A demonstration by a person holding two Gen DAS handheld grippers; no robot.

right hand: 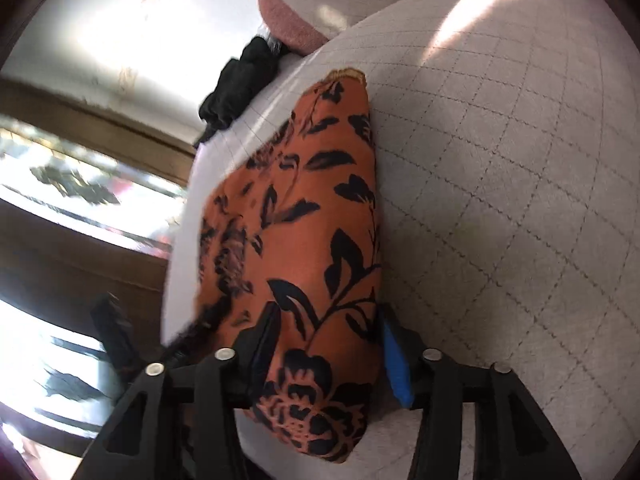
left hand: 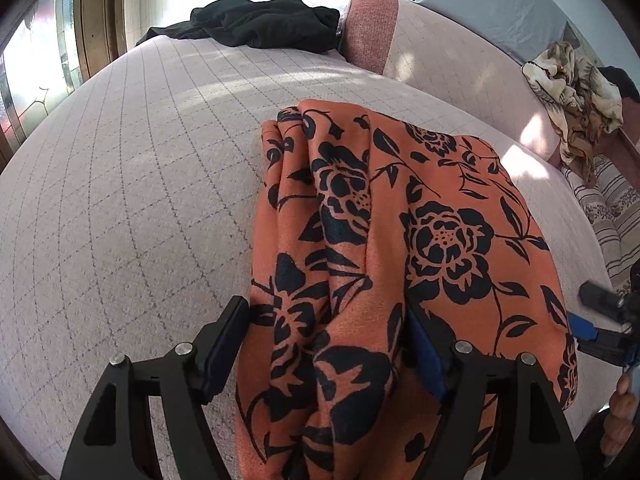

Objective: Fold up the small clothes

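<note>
Orange fabric printed with black roses, the floral garment [left hand: 400, 240] lies bunched in long ridges on the pale quilted bed cover [left hand: 140, 200], its near end running between the fingers of both tools. In the left wrist view the left gripper [left hand: 328, 344] has its jaws spread on either side of a thick fold of the cloth, the black pad at the left edge of the fold and the blue pad pressed into its right side; they straddle the fold loosely and are not squeezed down on it, so I read them as released around it. In the right wrist view the right gripper [right hand: 328, 352] stands the same way, its fingers apart with the other near corner of the garment filling the gap. That view is motion-blurred, so how firmly the pads bear on the cloth is hard to tell.

The two tools sit at neighbouring spots along the same near edge, probably so that the edge can be carried over evenly as one line without twisting. The garment already looks doubled lengthwise, which suggests a fold partway done.

A dark garment [left hand: 260, 20] lies crumpled at the far end of the bed, well apart, beside a pink cushion [left hand: 370, 28]; a tan patterned cloth [left hand: 576, 92] is heaped at the right.
</note>
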